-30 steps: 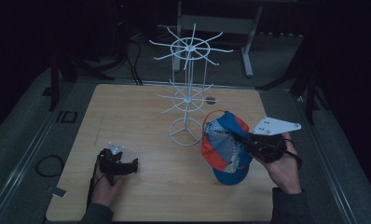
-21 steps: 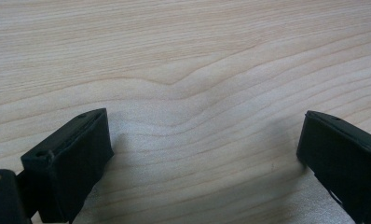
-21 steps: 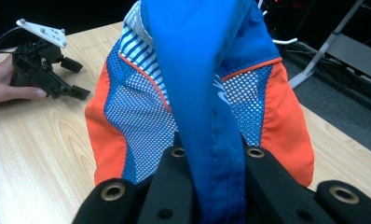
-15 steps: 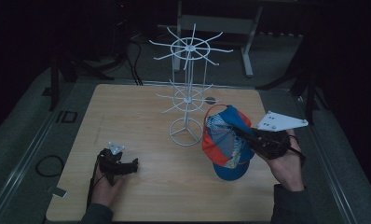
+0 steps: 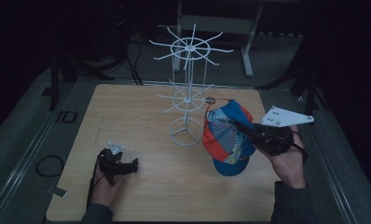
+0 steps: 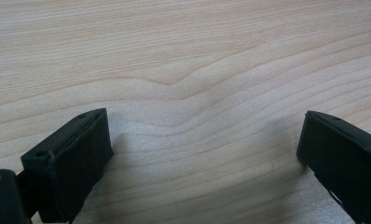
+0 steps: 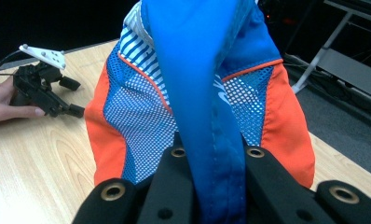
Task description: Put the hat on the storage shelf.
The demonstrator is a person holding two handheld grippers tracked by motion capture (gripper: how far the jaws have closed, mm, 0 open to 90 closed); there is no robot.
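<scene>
Mid-carry: my right gripper (image 5: pixel 243 127) pinched the cap (image 5: pixel 225 135) by its blue brim, held off the tabletop (image 5: pixel 137 116) just right of the white rack (image 5: pixel 187 100). Cap's long axis ran roughly upright, strap end up beside a lower rack arm. Next I judged: hook it on. Left gripper (image 5: pixel 132 164) rested spread, near left.
</scene>
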